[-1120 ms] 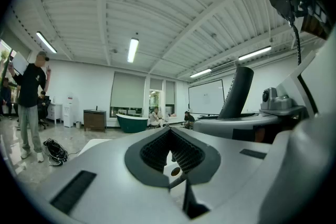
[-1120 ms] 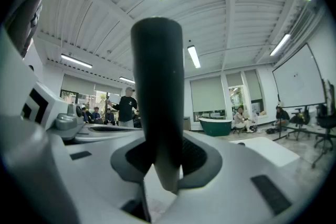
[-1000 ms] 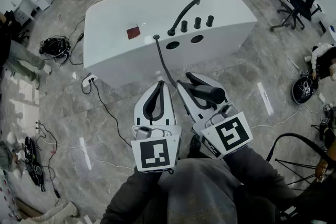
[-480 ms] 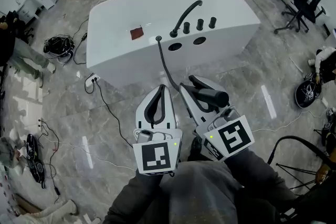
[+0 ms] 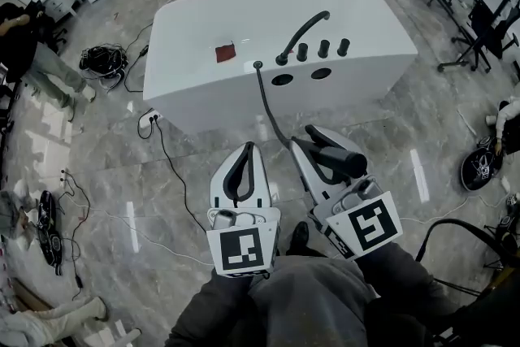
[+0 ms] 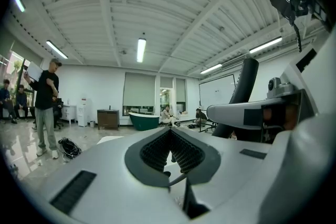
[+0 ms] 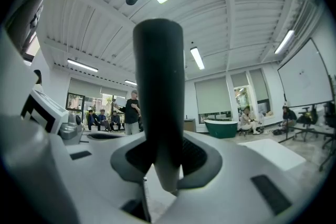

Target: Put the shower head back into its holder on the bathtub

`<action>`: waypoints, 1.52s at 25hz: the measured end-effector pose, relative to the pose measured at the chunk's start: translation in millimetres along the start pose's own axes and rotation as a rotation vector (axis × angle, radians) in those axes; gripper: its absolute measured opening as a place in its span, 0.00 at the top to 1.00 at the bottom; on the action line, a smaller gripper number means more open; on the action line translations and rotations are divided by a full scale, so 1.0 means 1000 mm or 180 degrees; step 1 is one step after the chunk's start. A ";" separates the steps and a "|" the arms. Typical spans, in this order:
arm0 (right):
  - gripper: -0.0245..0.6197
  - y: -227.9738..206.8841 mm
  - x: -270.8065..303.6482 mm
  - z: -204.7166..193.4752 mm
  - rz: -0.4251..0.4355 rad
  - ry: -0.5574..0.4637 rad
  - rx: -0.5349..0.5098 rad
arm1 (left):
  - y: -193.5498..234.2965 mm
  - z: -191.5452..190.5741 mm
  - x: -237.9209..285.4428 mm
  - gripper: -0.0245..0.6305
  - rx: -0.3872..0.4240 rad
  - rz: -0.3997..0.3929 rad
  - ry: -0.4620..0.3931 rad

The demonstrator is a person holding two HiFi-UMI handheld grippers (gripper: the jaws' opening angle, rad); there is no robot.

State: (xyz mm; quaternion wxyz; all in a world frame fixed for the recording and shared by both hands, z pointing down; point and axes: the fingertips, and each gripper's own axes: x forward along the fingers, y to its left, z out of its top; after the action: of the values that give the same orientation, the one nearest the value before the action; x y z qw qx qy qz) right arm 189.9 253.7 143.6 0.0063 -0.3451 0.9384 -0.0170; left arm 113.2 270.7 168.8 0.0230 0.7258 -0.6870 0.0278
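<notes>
The white bathtub (image 5: 244, 12) stands ahead on the marble floor. On its deck are a black spout (image 5: 305, 32), three black knobs (image 5: 323, 49) and two dark holes (image 5: 301, 77). A dark hose (image 5: 268, 106) runs from the deck down to the black shower head (image 5: 335, 158). My right gripper (image 5: 313, 144) is shut on the shower head; its handle (image 7: 157, 97) stands upright between the jaws. My left gripper (image 5: 247, 150) is shut with nothing in it (image 6: 170, 136). Both hang short of the tub's near wall.
A small red-brown thing (image 5: 225, 53) lies on the tub deck. A power strip (image 5: 149, 119) and cables (image 5: 175, 183) run over the floor at left, near a black bag (image 5: 101, 61). Office chairs (image 5: 483, 28) stand at right. People stand and sit at the room's edges.
The head view has shifted, so the tub sits lower and further right in the frame. Both grippers stay shut, the right one still on the shower head.
</notes>
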 end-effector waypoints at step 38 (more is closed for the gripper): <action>0.79 -0.021 0.137 -0.005 -0.0453 0.0144 -0.0031 | 0.104 -0.017 0.117 0.96 -0.0161 -0.0499 0.0087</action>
State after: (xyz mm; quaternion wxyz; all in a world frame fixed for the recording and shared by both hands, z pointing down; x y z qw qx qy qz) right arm 98.8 149.5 149.0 -0.0178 -0.4106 0.9114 -0.0206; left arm 15.7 149.2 193.2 0.0528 0.7761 -0.6281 0.0185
